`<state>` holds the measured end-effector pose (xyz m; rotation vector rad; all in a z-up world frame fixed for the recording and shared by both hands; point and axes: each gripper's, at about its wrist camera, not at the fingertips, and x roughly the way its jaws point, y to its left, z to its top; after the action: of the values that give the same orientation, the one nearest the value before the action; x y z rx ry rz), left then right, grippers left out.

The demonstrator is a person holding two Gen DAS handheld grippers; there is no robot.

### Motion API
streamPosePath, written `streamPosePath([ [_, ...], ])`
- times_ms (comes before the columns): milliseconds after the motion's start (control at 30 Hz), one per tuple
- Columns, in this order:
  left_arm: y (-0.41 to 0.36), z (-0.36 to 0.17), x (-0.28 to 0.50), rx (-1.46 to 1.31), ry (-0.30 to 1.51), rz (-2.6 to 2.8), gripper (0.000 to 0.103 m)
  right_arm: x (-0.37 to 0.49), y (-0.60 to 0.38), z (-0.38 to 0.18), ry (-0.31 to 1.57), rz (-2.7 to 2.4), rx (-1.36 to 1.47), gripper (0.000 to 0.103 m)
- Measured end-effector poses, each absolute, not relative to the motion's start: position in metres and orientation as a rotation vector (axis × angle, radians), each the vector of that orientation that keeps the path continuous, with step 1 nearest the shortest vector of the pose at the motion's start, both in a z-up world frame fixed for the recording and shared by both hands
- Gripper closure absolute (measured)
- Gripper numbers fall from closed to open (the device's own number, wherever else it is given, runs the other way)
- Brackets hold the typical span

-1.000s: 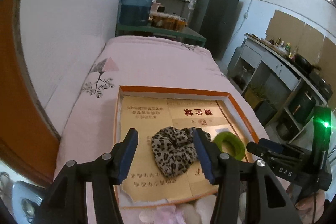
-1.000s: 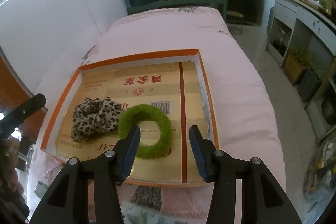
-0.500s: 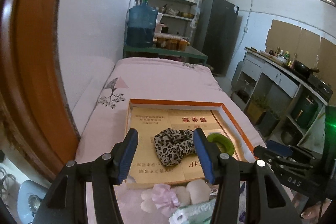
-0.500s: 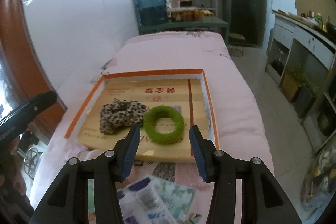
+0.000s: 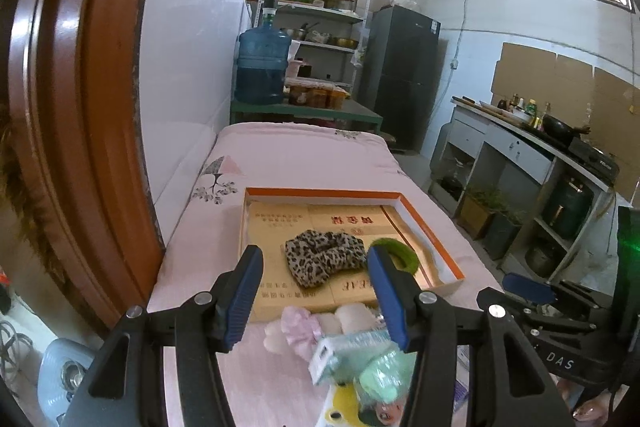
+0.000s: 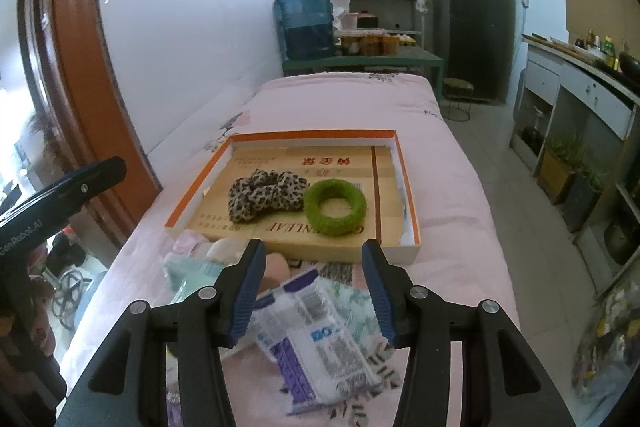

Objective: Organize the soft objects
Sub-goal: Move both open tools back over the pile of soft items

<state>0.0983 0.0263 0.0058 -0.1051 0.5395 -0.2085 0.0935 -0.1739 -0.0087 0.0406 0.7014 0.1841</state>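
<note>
A shallow orange-rimmed box point(image 5: 320, 191) point(image 6: 312, 135) lies on the pink bed. Inside it rest a leopard-print scrunchie point(image 5: 324, 261) point(image 6: 266, 193) and, to its right, a fuzzy green ring point(image 5: 396, 254) point(image 6: 335, 207). My left gripper point(image 5: 316, 297) hangs open and empty, pulled back in front of the box. My right gripper point(image 6: 314, 293) is also open and empty, above a pile of loose items. Near the box's front edge sit a pink scrunchie point(image 5: 300, 325), pale puffs point(image 6: 228, 251), plastic-wrapped packets point(image 6: 316, 335) and a mint-green packet point(image 5: 360, 351).
A white wall and brown door frame point(image 5: 80, 107) run along the left of the bed. A green bench with a blue water jug point(image 6: 306, 23) stands beyond the bed's far end. Shelves, a dark fridge point(image 5: 404, 75) and a kitchen counter point(image 5: 532, 147) fill the right side.
Both grippers have drawn back and upward from the box, staying open. The scrunchie and green ring stay in the box and look smaller; the pile in front of it has come into view.
</note>
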Motion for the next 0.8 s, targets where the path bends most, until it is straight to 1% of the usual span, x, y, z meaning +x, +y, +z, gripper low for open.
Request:
streamPosePath([
  [400, 0.025, 0.003, 0.047, -0.077, 0.499, -0.206, 0.049, 0.05, -0.168, -0.014, 0.698, 0.202, 0.033, 0.051],
  [533, 0.023, -0.001, 0.032, -0.073, 0.477, -0.224, 0.049, 0.046, -0.167, -0.019, 0.705, 0.205, 0.035, 0.051],
  [800, 0.024, -0.019, 0.018, -0.098, 0.502, -0.253, 0.049, 0.045, -0.169, -0.029, 0.73, 0.2, 0.05, 0.051],
])
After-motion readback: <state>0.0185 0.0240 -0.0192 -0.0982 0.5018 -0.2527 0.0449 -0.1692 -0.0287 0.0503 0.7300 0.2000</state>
